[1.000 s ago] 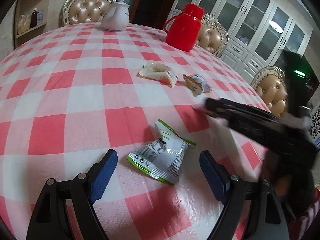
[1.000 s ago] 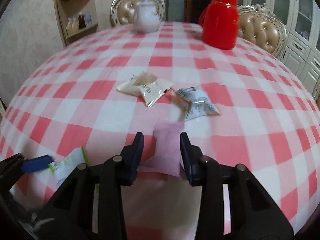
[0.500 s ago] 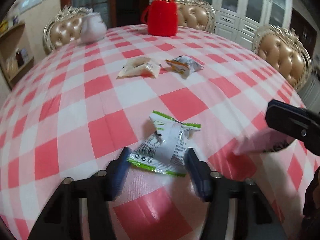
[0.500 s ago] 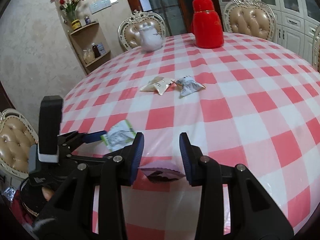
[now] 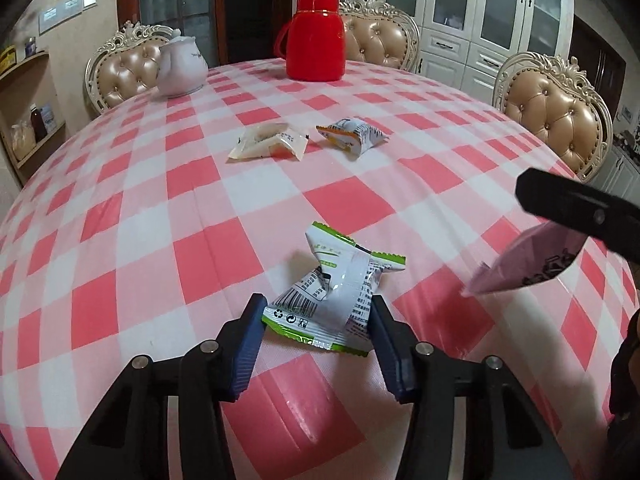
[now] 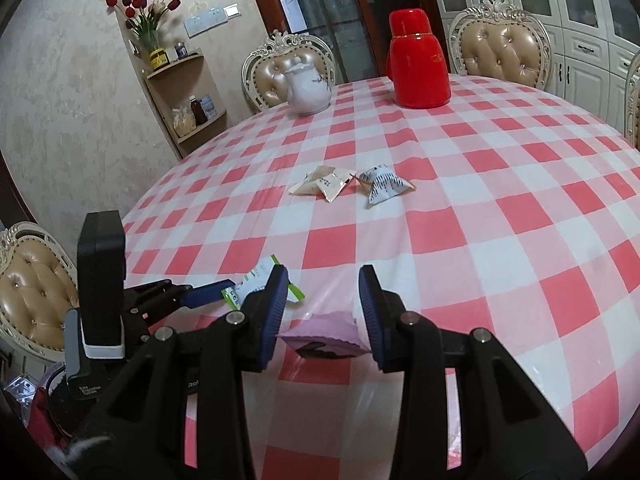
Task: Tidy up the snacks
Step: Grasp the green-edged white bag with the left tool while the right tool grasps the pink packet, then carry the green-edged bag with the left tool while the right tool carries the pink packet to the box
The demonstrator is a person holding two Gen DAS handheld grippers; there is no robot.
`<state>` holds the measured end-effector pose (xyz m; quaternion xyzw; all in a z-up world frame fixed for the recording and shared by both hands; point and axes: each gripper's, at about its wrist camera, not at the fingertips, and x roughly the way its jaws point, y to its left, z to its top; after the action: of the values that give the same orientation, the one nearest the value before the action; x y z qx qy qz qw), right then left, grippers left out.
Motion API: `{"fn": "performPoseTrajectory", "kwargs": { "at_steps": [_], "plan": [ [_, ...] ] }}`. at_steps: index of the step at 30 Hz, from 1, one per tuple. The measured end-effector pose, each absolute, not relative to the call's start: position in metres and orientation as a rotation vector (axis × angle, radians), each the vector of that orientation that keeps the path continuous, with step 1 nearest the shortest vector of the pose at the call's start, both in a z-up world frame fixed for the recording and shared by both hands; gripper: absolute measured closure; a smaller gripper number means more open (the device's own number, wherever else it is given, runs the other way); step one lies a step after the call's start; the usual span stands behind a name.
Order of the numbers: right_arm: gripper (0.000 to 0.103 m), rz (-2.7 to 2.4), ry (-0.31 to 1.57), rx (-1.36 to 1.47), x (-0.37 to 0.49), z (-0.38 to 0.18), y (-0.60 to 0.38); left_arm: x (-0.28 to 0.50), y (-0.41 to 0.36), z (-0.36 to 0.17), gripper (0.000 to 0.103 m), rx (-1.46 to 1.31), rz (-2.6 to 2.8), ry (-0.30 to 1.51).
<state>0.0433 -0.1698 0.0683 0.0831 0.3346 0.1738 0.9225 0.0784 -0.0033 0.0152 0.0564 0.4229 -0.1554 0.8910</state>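
Observation:
My left gripper (image 5: 316,312) is shut on a green-and-white snack packet (image 5: 336,296), which rests on the checked tablecloth (image 5: 160,208). It also shows in the right wrist view (image 6: 260,280). My right gripper (image 6: 323,292) is shut on a pink snack packet (image 6: 324,334), held above the table; the packet shows at the right of the left wrist view (image 5: 528,268). A beige packet (image 5: 268,142) and a white-and-orange packet (image 5: 352,134) lie side by side at mid-table.
A red thermos jug (image 5: 316,36) and a white teapot (image 5: 182,66) stand at the far side. Padded chairs (image 5: 556,108) ring the round table. A corner shelf (image 6: 184,92) stands by the wall.
My left gripper closed on the green-and-white packet. My right gripper lifted the pink packet off the table and drew back toward the near edge.

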Motion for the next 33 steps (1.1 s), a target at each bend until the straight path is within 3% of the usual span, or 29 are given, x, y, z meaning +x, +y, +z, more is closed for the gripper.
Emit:
{"fn": "performPoseTrajectory", "kwargs": {
  "at_steps": [3,5,9,10,13,33],
  "plan": [
    [0.062,0.363,0.684,0.184,0.043,0.070,-0.171,0.082,-0.010,0.014,0.043,0.160,-0.299,0.874],
    [0.062,0.366,0.683,0.197,0.043,0.071,-0.174,0.085,-0.017,0.016,0.029,0.214,-0.268,0.848],
    [0.062,0.367,0.677,0.212,0.044,0.073,-0.178,0.094,-0.028,0.013,0.025,0.255,-0.299,0.861],
    [0.062,0.366,0.677,0.212,0.044,0.073,-0.178,0.094,-0.029,0.012,0.028,0.260,-0.309,0.864],
    [0.062,0.367,0.678,0.203,0.045,0.073,-0.178,0.089,-0.026,0.013,0.064,0.223,-0.371,0.868],
    [0.063,0.458,0.669,0.312,0.039,0.064,-0.177,0.019,0.033,0.043,0.066,-0.059,-0.209,0.736]
  ]
}}
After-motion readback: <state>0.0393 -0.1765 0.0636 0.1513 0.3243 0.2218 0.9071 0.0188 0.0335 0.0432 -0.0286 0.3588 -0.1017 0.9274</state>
